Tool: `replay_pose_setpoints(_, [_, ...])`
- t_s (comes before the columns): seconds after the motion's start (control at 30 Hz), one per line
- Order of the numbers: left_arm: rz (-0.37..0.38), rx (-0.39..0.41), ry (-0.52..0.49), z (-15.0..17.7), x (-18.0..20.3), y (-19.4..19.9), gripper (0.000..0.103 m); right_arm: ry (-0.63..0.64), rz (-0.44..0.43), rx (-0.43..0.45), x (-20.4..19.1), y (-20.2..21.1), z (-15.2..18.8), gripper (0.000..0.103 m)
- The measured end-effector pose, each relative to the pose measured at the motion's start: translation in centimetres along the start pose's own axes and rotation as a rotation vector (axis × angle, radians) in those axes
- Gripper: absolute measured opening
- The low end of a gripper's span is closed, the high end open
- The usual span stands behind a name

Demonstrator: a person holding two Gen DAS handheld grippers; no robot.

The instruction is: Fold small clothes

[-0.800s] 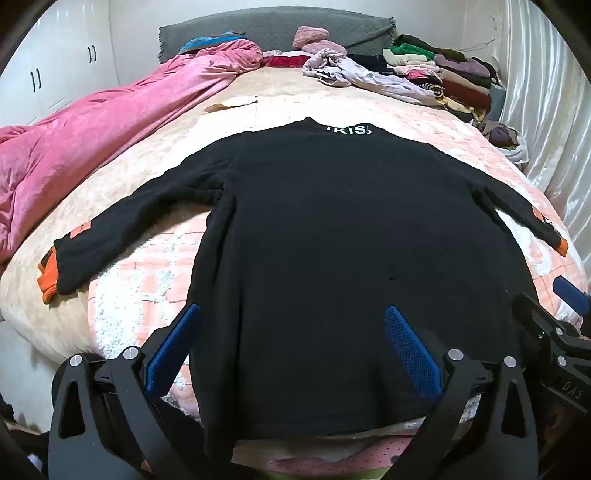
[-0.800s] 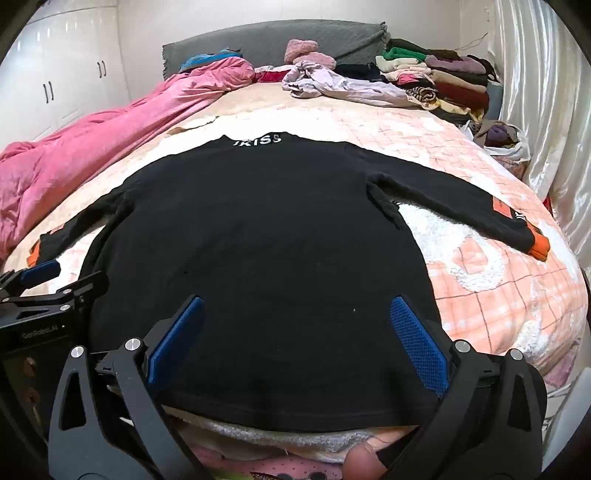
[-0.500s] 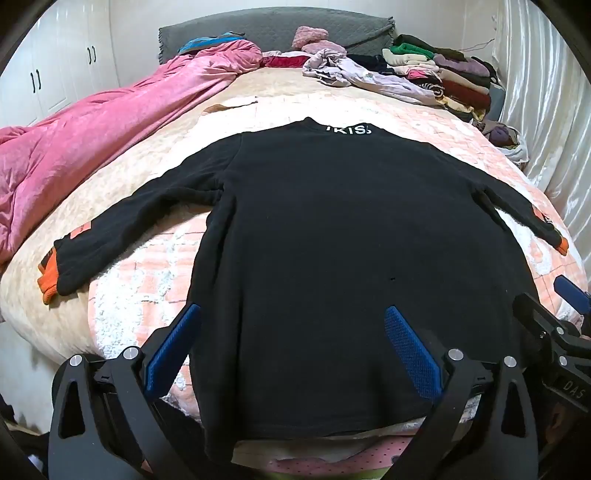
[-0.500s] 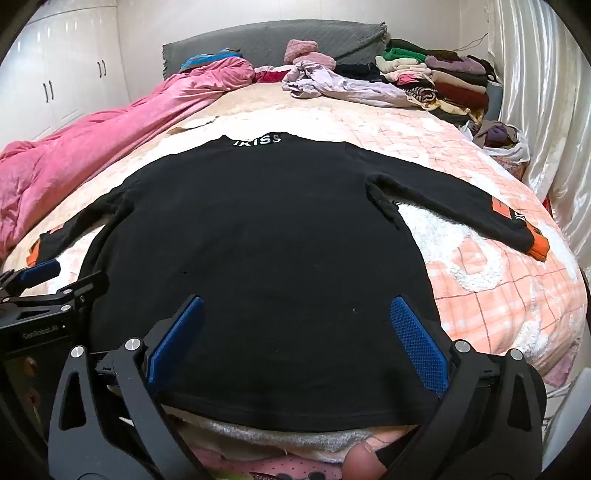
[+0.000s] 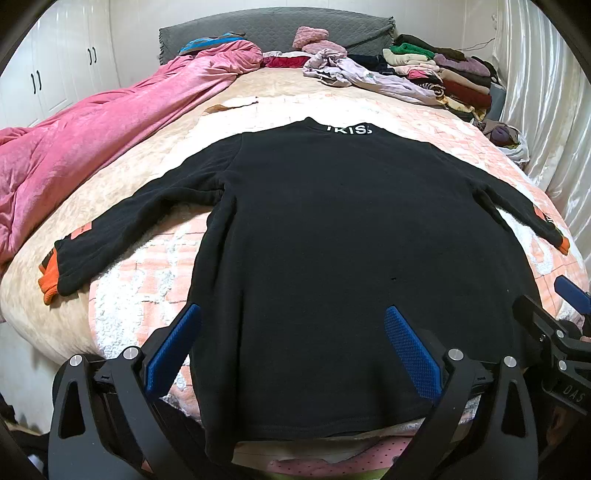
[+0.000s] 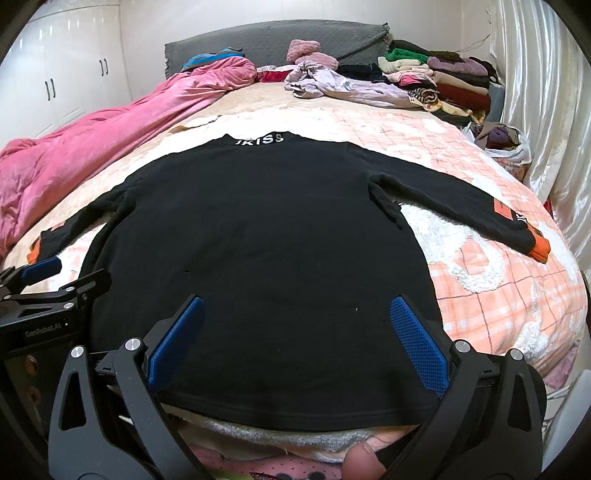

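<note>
A black long-sleeved sweater (image 5: pixel 332 236) (image 6: pixel 258 240) lies flat on the bed, back up, white letters at its collar at the far end. Both sleeves spread sideways and end in orange cuffs (image 5: pixel 48 280) (image 6: pixel 539 251). My left gripper (image 5: pixel 291 332) hovers over the hem's left part, jaws wide open, nothing between its blue pads. My right gripper (image 6: pixel 295 325) hovers over the hem's right part, likewise open and empty. Each gripper shows at the edge of the other's view, the right gripper (image 5: pixel 554 332) and the left gripper (image 6: pixel 48 291).
A pink quilt (image 5: pixel 74 155) is bunched along the bed's left side. Loose and folded clothes (image 5: pixel 436 70) pile up by the grey headboard (image 5: pixel 277 29). A bag of clothes (image 6: pixel 502 140) sits at the right edge near the curtain. White wardrobe doors stand at the left.
</note>
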State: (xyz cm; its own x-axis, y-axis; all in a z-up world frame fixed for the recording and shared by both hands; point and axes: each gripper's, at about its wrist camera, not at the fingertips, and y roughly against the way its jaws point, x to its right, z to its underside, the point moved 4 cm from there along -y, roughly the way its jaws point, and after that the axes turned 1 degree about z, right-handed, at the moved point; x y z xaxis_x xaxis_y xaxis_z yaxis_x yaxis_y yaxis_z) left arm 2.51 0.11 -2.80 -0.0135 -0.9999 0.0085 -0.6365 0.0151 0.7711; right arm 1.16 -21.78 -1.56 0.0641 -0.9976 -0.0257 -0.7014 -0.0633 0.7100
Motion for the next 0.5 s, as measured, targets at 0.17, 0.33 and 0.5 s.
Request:
replay_pose_setpoints(0.17, [0.000, -0.001, 0.000, 0.15, 0.17, -0.22, 0.099, 0.002, 0.001, 0.000, -0.01, 0.03, 0.02, 0.095])
replay_pose_setpoints(0.33, [0.001, -0.002, -0.004, 0.27, 0.38, -0.20, 0.099, 0.004, 0.005, 0.000, -0.08, 0.04, 0.03, 0.095])
replay_pose_setpoints(0.5, [-0.001, 0.004, 0.002, 0.32, 0.42, -0.11, 0.099, 0.002, 0.003, 0.000, -0.05, 0.03, 0.02, 0.095])
